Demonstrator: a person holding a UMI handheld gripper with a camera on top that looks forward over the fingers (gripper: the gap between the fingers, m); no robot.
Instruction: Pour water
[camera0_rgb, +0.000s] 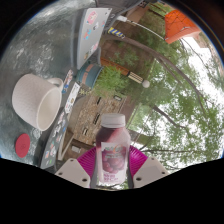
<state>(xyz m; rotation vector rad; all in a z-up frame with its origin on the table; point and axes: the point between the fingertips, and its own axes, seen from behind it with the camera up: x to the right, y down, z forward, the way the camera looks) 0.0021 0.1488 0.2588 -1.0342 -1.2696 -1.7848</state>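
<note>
Trees and pale sky fill everything beyond the fingers, the whole scene tipped steeply over. Off to one side runs a table (82, 105) with a patterned top, cluttered with small items too blurred to name. On it sits a white bowl (38, 98), mouth facing this way, and nearer, a small red disc (23, 145). Down at the gripper (113, 164), the purple pads press in on both sides of a bottle (112, 150), pink-purple label, white cap, held fast between the fingers, well apart from the bowl.
</note>
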